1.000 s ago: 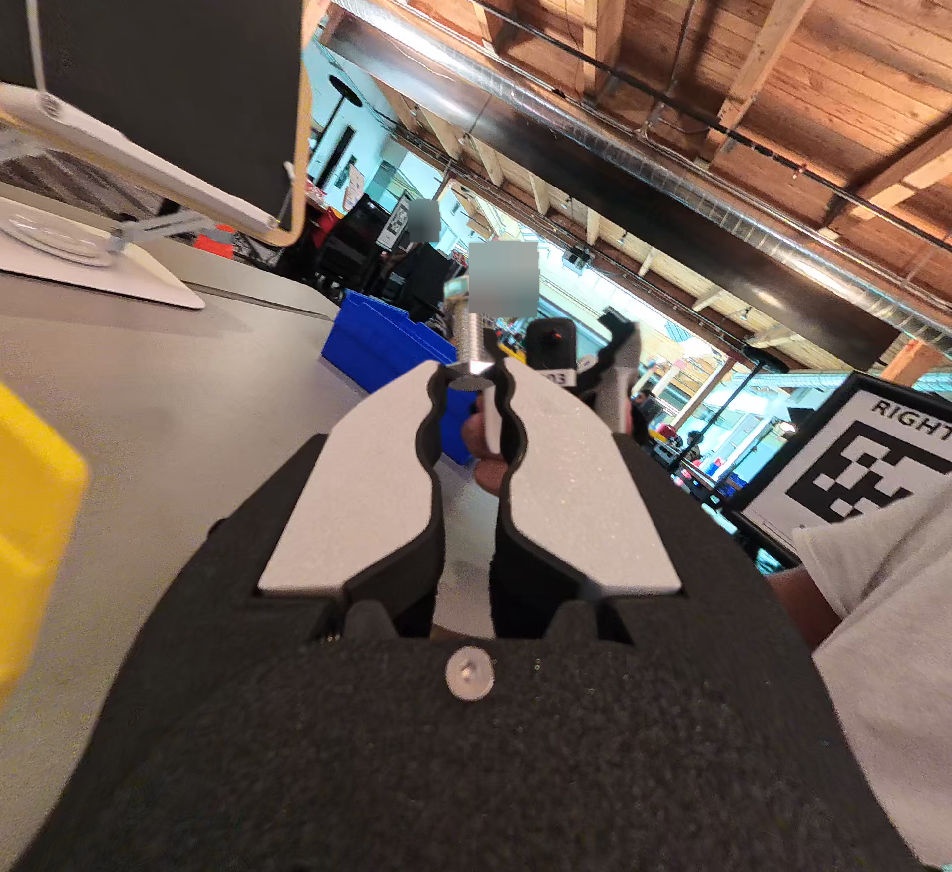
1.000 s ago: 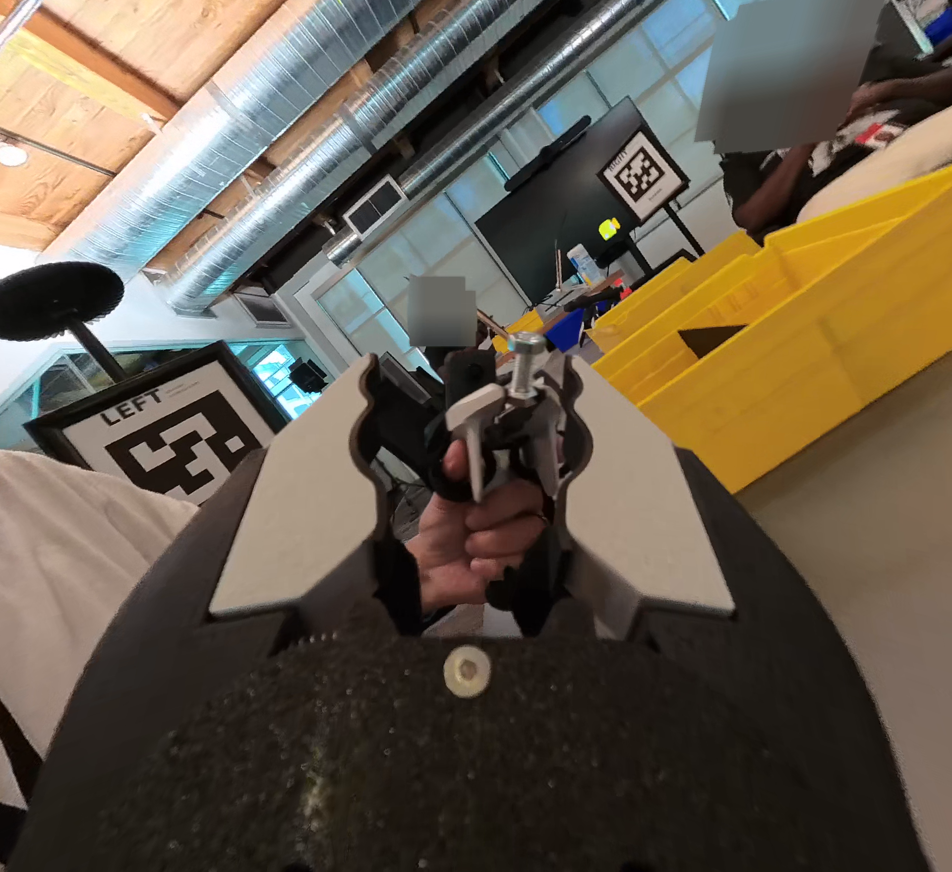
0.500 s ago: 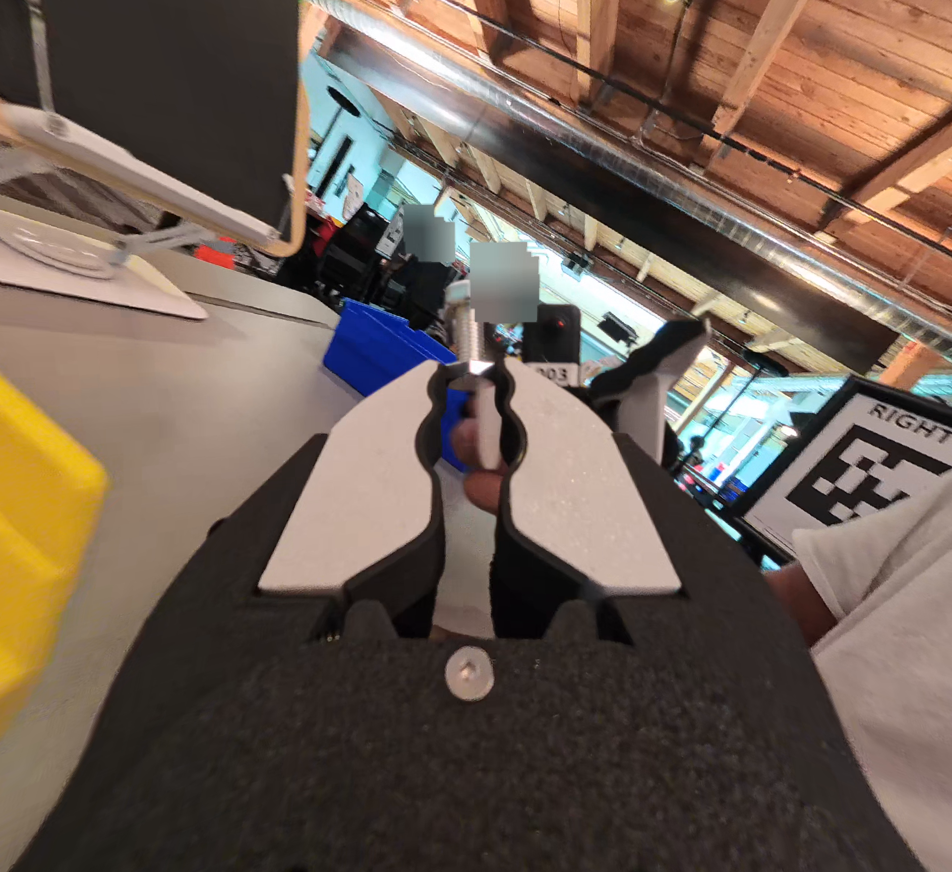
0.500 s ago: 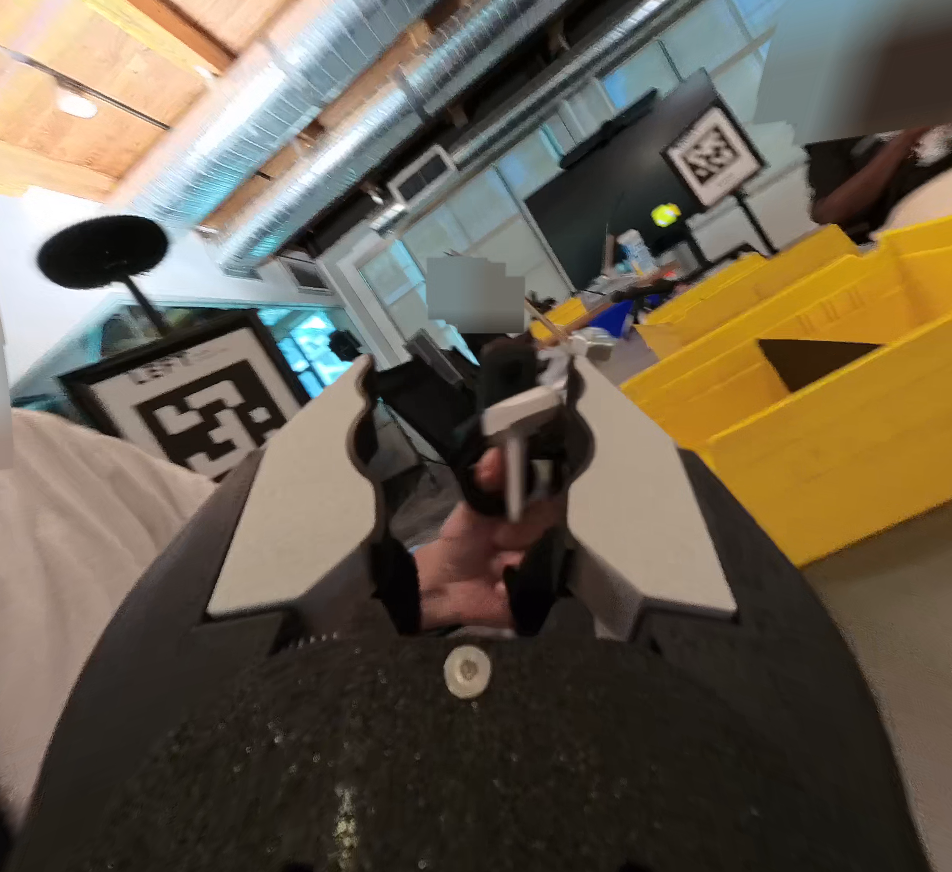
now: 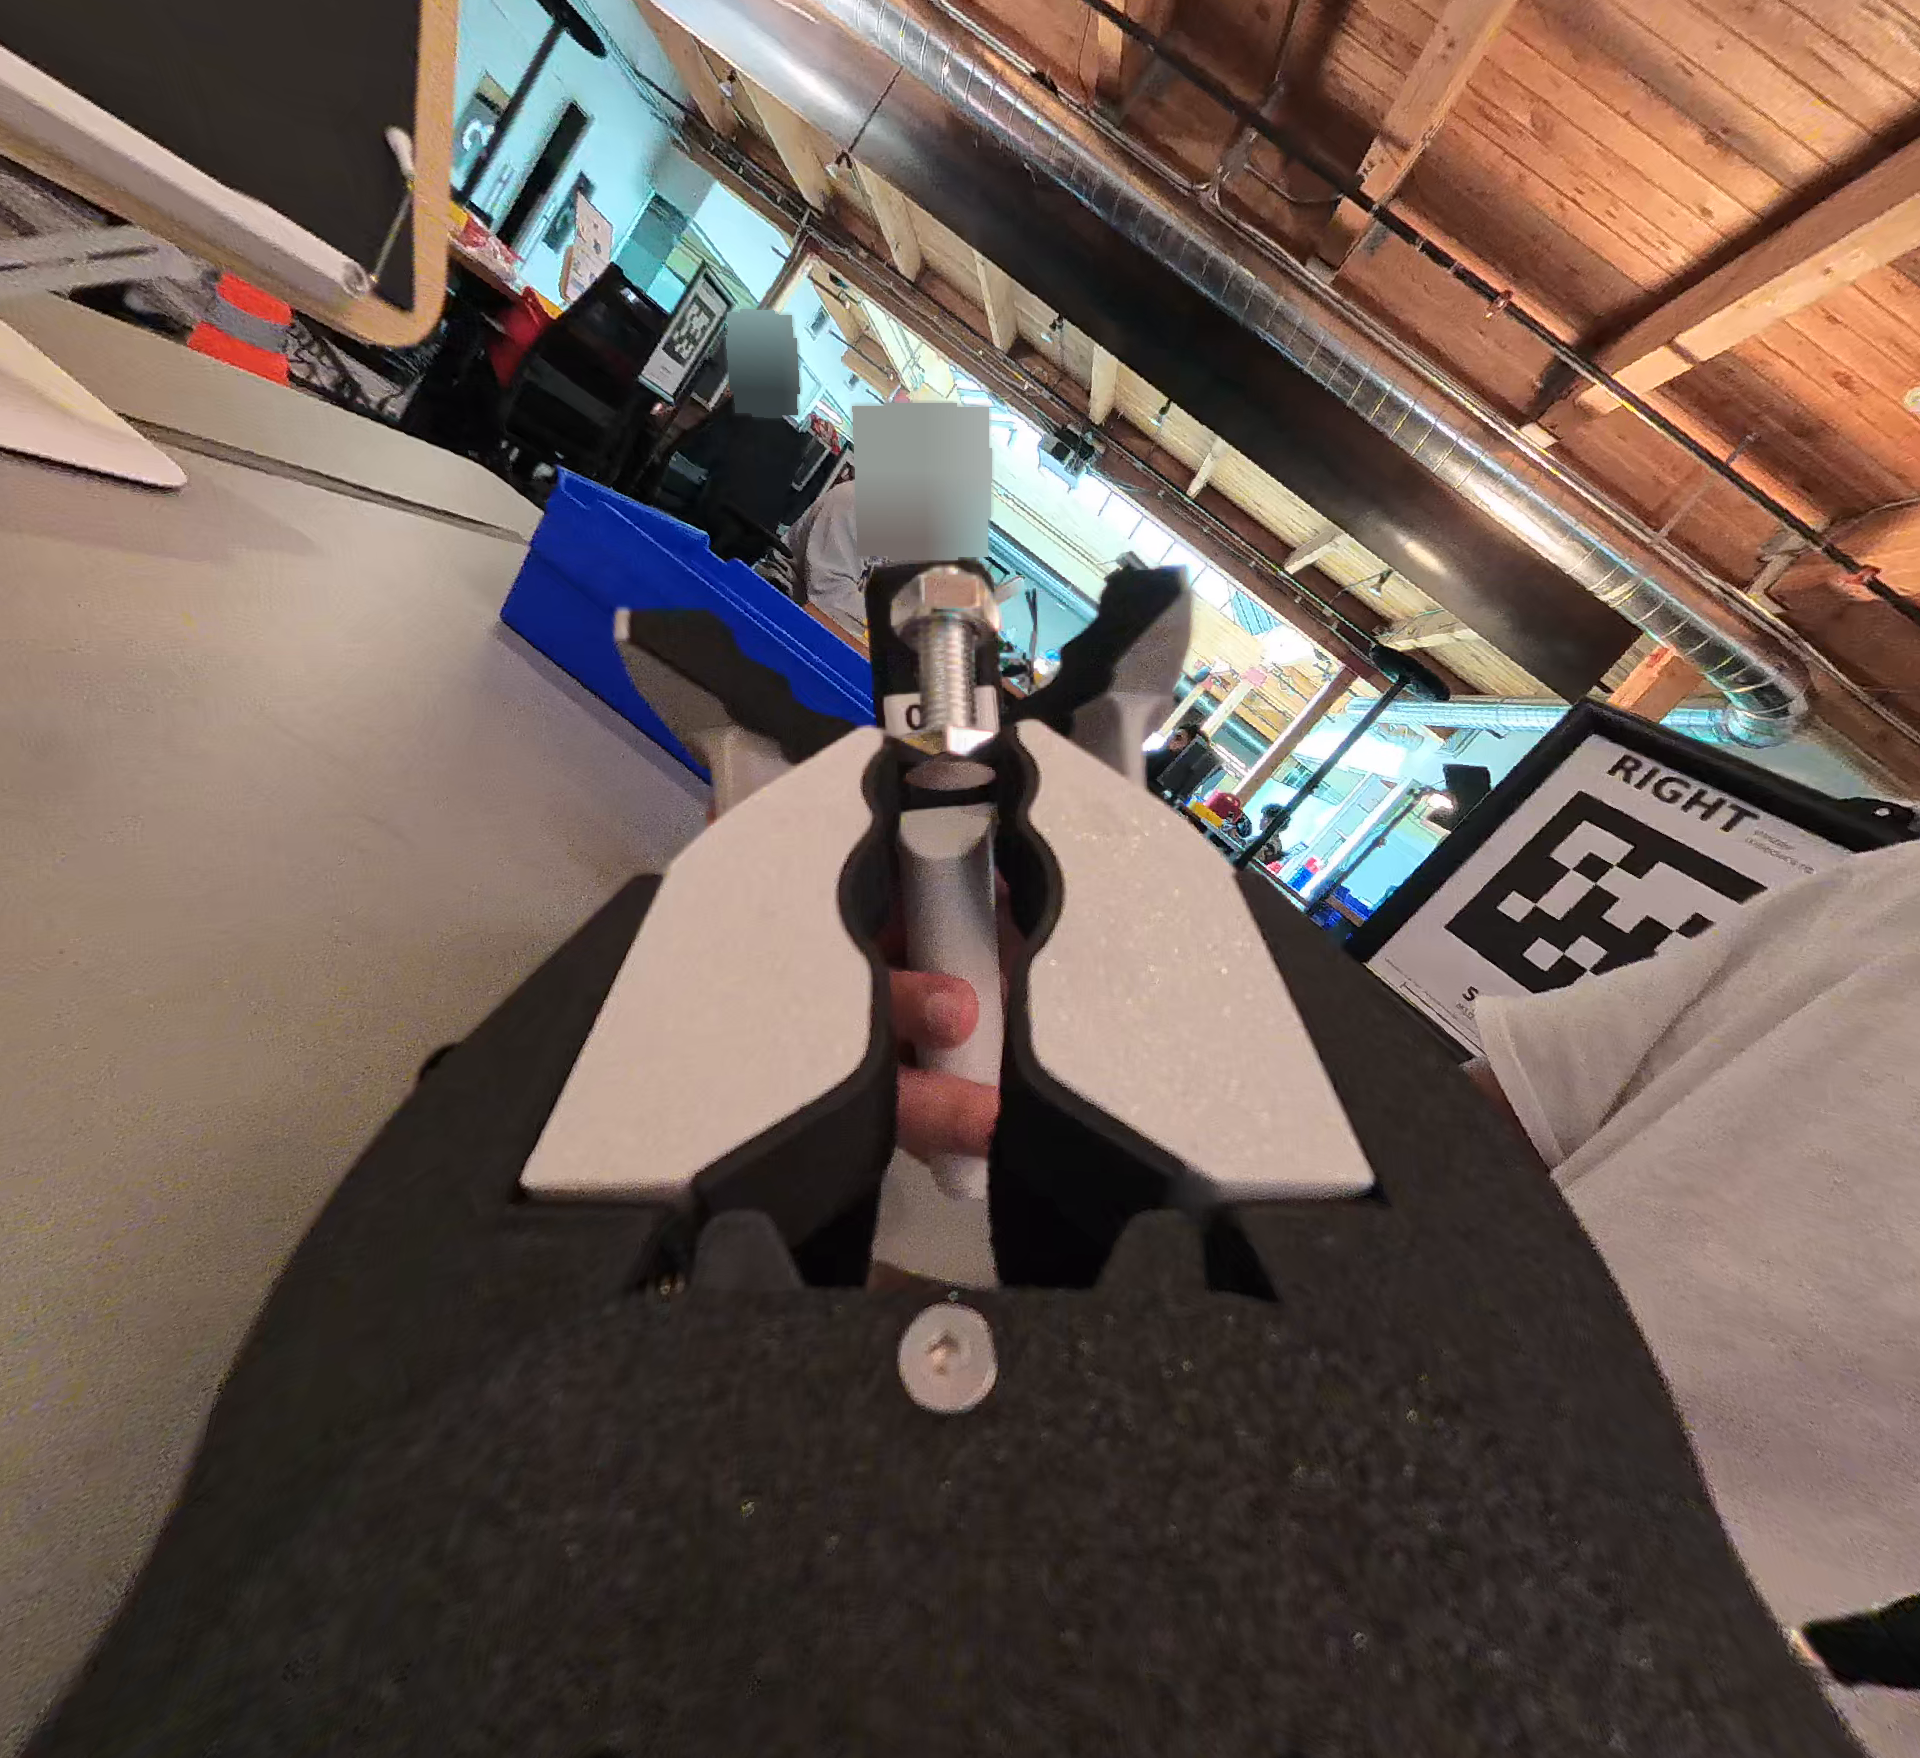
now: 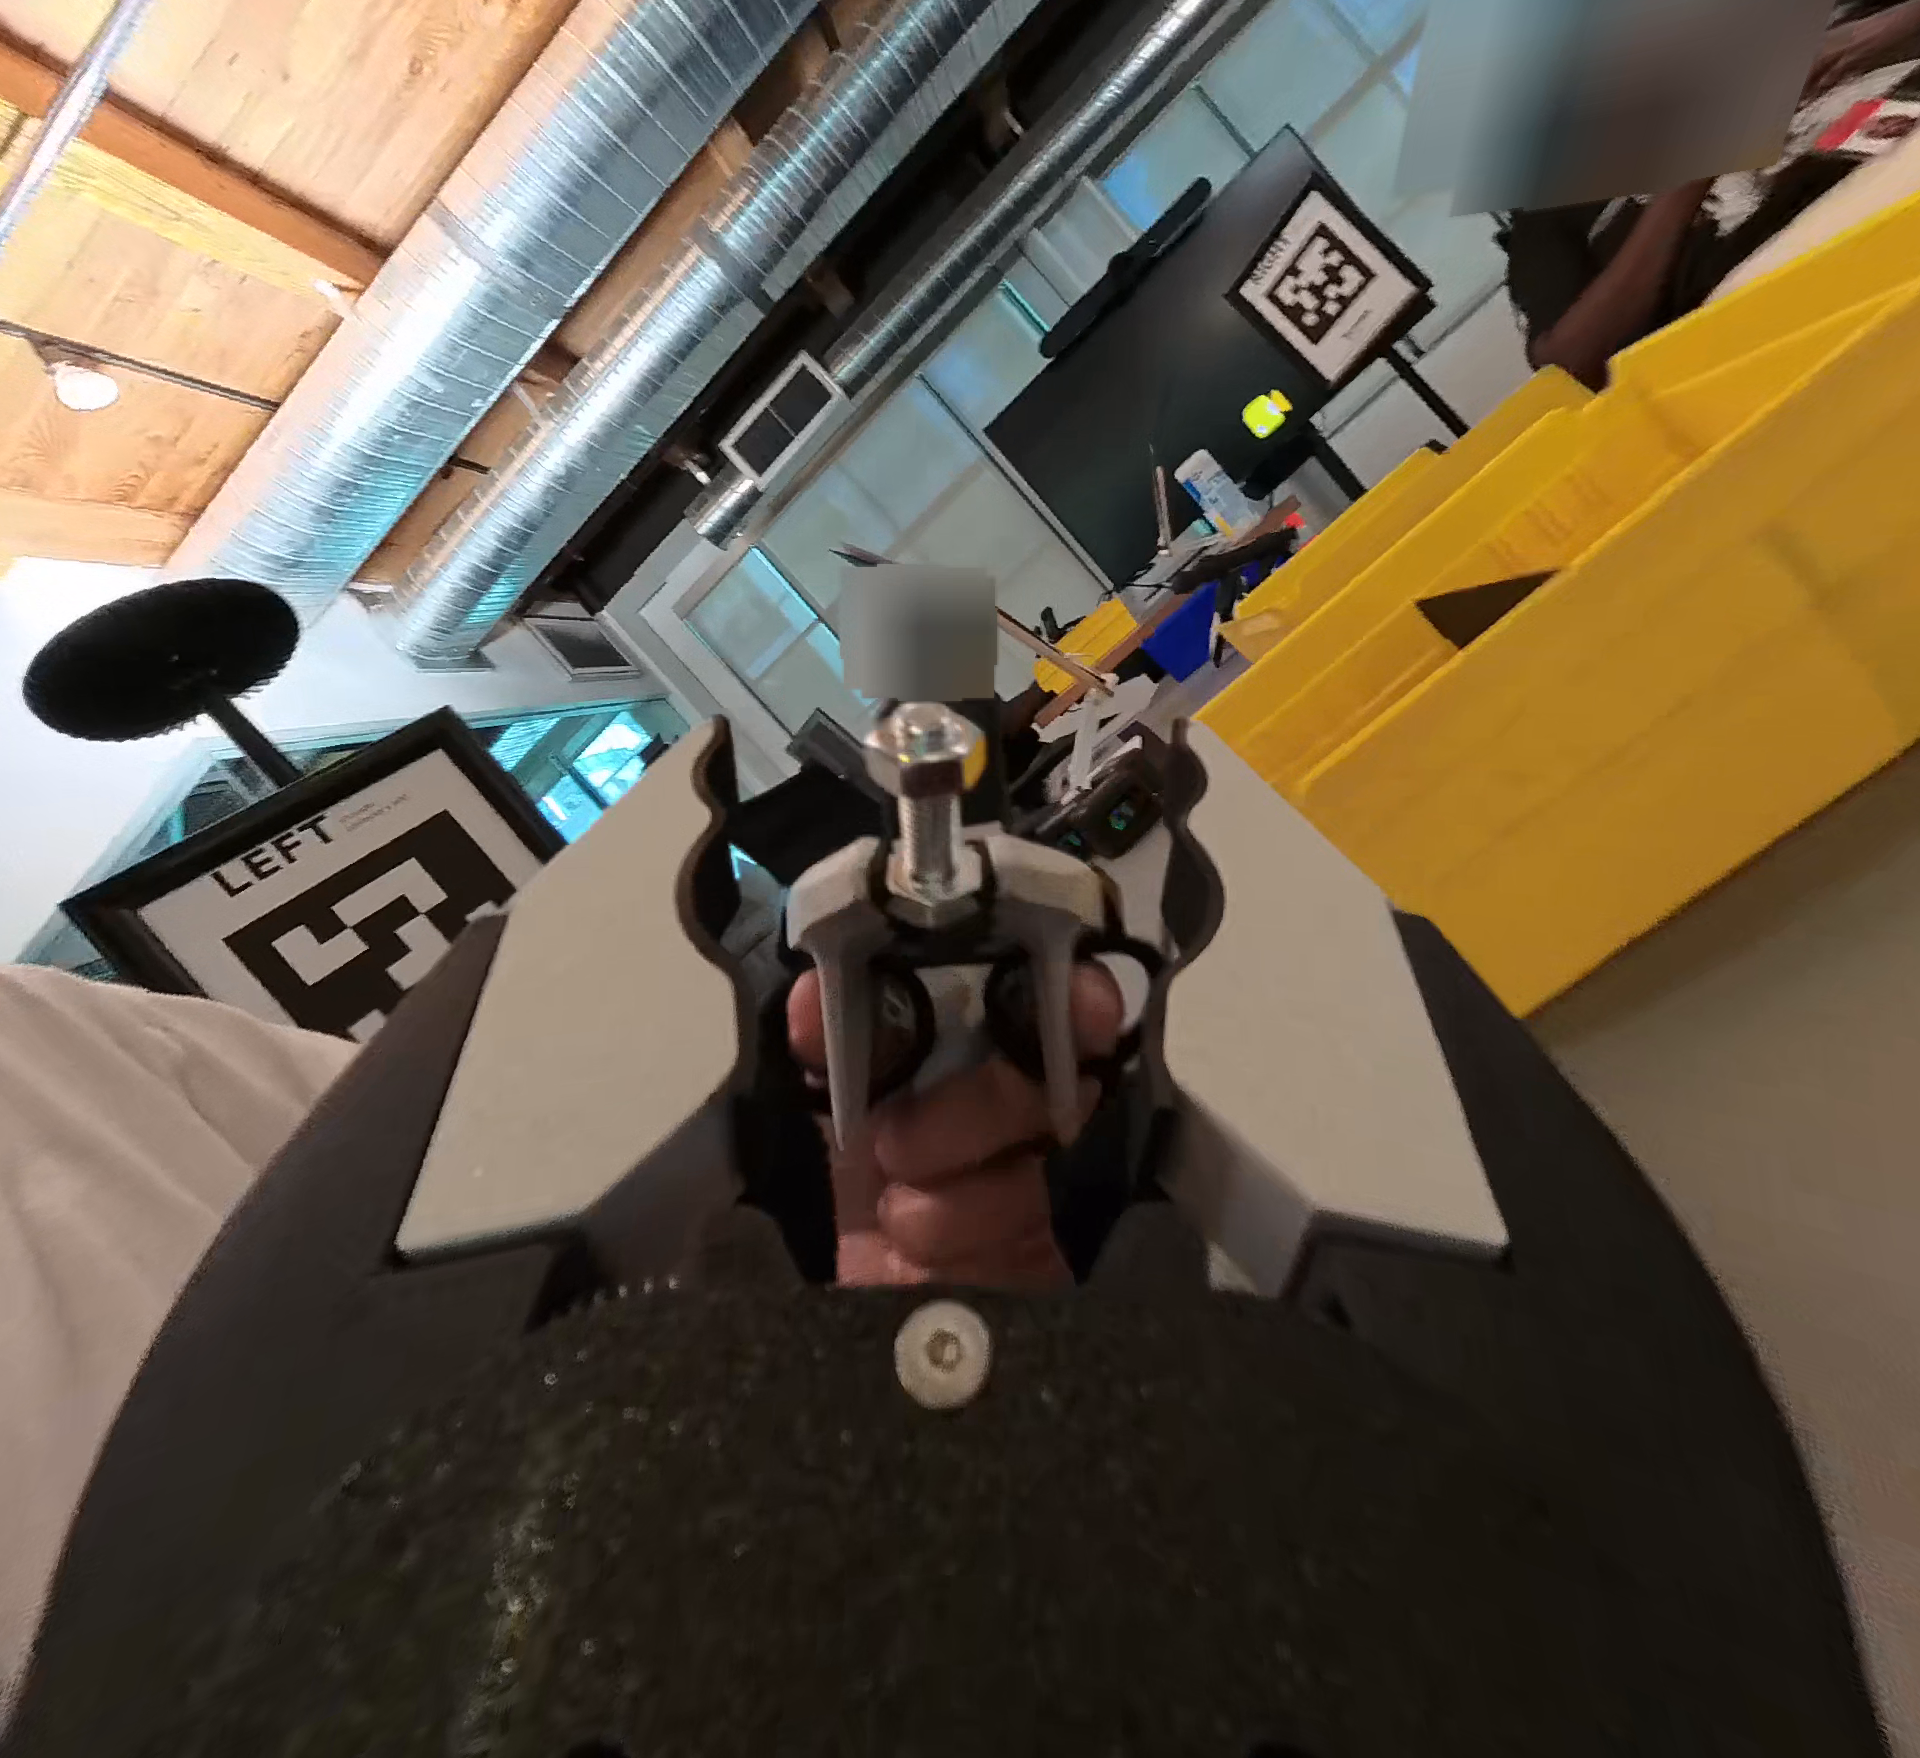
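Observation:
My left gripper (image 5: 945, 763) is shut on a hex nut (image 5: 951, 740) at its fingertips. A silver bolt (image 5: 943, 669) is threaded in the nut and stands out beyond the tips, head away from me. My right gripper (image 6: 951, 737) is open wide and faces the left one. In the right wrist view the bolt (image 6: 925, 820) and nut (image 6: 930, 908) sit between its jaws, apart from both. The left gripper's fingertips (image 6: 831, 898) clamp the nut there. In the left wrist view the right gripper's fingers (image 5: 727, 690) flank the bolt.
Both grippers are raised above a grey table (image 5: 260, 825). A blue bin (image 5: 623, 576) stands behind the bolt. Stacked yellow bins (image 6: 1558, 721) are at the right. A white stand base (image 5: 62, 430) and a dark panel (image 5: 208, 46) are at the far left. A person's white sleeve (image 5: 1714, 1137) is close by. Only a small space, under 4 cm, lies between the two pairs of fingers.
The right gripper has swung in from the side and turned, so its open jaws now straddle the bolt. The left gripper stays shut on the nut and has tilted slightly.

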Available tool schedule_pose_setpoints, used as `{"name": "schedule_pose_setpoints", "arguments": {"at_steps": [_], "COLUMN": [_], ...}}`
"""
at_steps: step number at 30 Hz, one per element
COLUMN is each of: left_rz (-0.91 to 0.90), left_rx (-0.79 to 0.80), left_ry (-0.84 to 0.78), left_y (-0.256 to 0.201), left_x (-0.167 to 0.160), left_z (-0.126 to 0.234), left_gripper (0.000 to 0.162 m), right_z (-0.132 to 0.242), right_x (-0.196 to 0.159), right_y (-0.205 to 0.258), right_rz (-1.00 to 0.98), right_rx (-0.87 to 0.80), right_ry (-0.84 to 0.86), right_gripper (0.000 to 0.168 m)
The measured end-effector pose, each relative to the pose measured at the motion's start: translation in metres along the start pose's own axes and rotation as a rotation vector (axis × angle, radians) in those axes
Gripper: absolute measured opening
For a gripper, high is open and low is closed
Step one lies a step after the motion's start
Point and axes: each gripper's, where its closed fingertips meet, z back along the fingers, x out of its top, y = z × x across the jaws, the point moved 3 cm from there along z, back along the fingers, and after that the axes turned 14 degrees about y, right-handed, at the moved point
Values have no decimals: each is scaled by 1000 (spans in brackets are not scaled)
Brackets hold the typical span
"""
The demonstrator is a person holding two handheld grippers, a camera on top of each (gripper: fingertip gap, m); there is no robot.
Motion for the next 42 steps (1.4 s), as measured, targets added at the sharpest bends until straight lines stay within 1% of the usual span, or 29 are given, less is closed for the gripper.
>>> {"name": "schedule_pose_setpoints", "arguments": {"at_steps": [2, 4, 5, 7, 8, 9, 11, 13, 15, 17, 20, 22, 26, 28, 30, 31, 33, 34, 36, 38, 40, 42], "left_rz": [12, 8, 3, -11, -10, -3, 22, 31, 19, 15, 21, 12, 30, 56, 61, 57, 65, 76, 96, 87, 70, 66], "left_rx": [1, 37, 44, 72, 95, 126, 169, 184, 179, 149, 64, 14, -16, -2, 16, 36, 99, 127, 149, 152, 133, 76], "left_ry": [12, 5, -11, -62, -79, -90, -114, -139, -128, -100, -34, 15, 48, 27, -21, -55, -97, -113, -143, -142, -108, -55], "left_y": [1, 6, 8, 12, 16, 22, 33, 37, 35, 29, 15, 5, 2, 9, 15, 18, 30, 37, 44, 43, 38, 29], "left_x": [-3, -1, 2, 12, 16, 19, 23, 27, 27, 21, 8, -1, -9, -6, 3, 9, 17, 20, 24, 25, 21, 13], "left_z": [-3, 0, 4, 15, 21, 28, 40, 47, 45, 36, 14, 0, -11, -7, 3, 11, 26, 34, 44, 44, 35, 20], "left_gripper": [17, 17, 18, 17, 17, 17, 17, 17, 17, 17, 17, 17, 17, 17, 17, 17, 17, 17, 17, 17, 17, 17], "right_z": [-6, -7, -7, -1, 4, 10, 19, 29, 38, 41, 35, 24, 6, 3, 5, 8, 16, 18, 23, 29, 33, 34], "right_x": [0, 1, 1, 1, 1, 0, 1, 4, 10, 11, 6, 2, -4, -4, -5, -5, -6, -7, -9, -6, -2, -1], "right_y": [10, 21, 22, 24, 27, 36, 44, 42, 32, 16, -2, -2, 9, 15, 14, 15, 32, 35, 33, 24, 11, -3], "right_rz": [49, 97, 100, 107, 109, 116, 107, 118, 88, 49, 25, 21, 37, 67, 76, 76, 94, 86, 100, 94, 51, 20], "right_rx": [24, 42, 26, 15, 38, 104, 138, 97, 57, -1, -65, -46, 17, 43, 10, 14, 140, 155, 114, 60, 9, -48], "right_ry": [-16, -26, -27, -39, -43, -43, -53, -59, -65, -46, -24, -21, -2, -13, -17, -23, -11, 2, 27, 11, -1, -9], "right_gripper": [81, 80, 85, 86, 78, 62, 61, 61, 61, 62, 70, 76, 78, 76, 82, 81, 39, 36, 37, 43, 54, 65]}}
